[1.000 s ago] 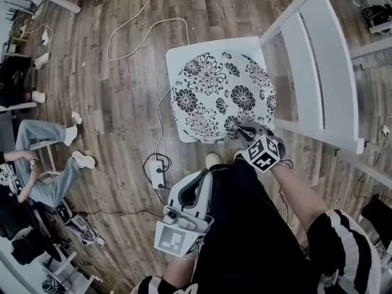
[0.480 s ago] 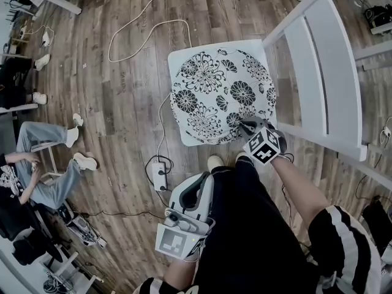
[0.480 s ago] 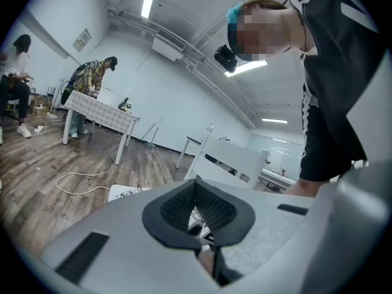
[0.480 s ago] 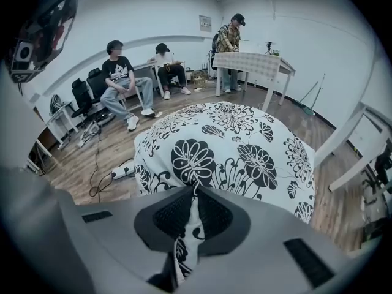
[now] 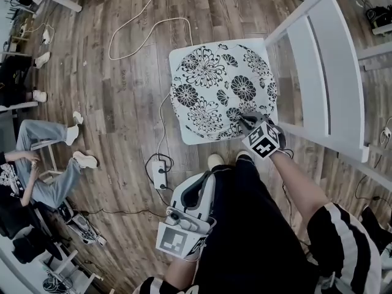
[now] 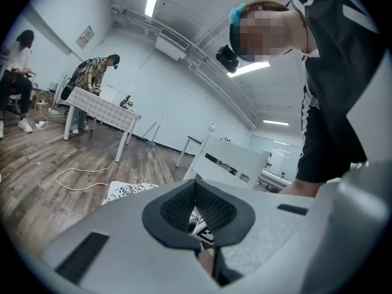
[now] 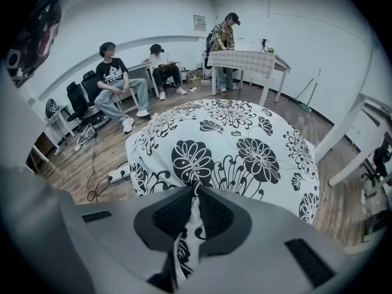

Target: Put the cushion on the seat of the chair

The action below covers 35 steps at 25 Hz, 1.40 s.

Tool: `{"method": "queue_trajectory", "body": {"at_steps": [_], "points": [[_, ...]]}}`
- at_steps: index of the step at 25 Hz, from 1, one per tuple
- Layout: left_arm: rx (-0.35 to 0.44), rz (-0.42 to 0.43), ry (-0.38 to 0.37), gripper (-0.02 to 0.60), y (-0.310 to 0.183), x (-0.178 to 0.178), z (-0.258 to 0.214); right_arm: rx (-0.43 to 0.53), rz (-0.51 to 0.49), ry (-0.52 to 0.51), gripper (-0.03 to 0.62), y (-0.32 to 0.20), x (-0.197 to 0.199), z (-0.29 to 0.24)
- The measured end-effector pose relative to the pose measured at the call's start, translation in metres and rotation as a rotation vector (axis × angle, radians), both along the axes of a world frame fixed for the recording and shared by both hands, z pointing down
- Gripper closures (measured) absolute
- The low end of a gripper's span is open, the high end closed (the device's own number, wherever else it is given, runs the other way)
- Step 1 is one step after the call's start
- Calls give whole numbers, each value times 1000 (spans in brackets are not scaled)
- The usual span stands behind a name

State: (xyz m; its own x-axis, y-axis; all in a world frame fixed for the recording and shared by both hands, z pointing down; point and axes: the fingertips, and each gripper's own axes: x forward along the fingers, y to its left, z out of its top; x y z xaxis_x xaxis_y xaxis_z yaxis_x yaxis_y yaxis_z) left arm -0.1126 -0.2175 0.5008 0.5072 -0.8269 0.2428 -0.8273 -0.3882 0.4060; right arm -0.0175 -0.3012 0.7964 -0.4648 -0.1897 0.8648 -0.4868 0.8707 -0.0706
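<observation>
Nearest the body, the left gripper (image 5: 197,192) is held idle, its jaws closed together on nothing. Further out, the right gripper (image 5: 248,122) is angled down and clenched on the near edge of the cushion (image 5: 220,90), a fold of the flowered cloth being pinched between its pads. The cushion is seen lying across the seat of the chair (image 5: 175,60), with most of the seat covered and a white strip bare at the left. The placing is judged nearly done; only a release, and perhaps a small squaring-up, is left.
</observation>
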Motion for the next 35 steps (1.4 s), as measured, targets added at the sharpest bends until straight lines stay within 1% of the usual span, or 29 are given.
{"method": "queue_trajectory", "body": {"at_steps": [6,11,16,20,24,27,30,35], "points": [[-8,-2,13,578,4,0,3,-2,-35,-7,554,5,-1,2],[-10,-3,14,578,9,3,7,-11,-44,-15,480,17,0,7],[-6,13,0,578,6,7,11,-16,-39,-23,454,26,2,8],[-33,12,-55,578,-3,6,26,-29,15,-56,454,26,2,6],[-100,25,-122,578,-12,4,48,-29,68,-79,454,21,5,3],[-109,4,-138,578,-15,0,55,-19,87,-84,454,21,6,-1],[-125,-4,-155,578,-16,-2,62,-2,119,-118,454,18,3,-10],[-140,-5,-136,578,-13,1,70,17,170,-184,454,17,-3,-29]]}}
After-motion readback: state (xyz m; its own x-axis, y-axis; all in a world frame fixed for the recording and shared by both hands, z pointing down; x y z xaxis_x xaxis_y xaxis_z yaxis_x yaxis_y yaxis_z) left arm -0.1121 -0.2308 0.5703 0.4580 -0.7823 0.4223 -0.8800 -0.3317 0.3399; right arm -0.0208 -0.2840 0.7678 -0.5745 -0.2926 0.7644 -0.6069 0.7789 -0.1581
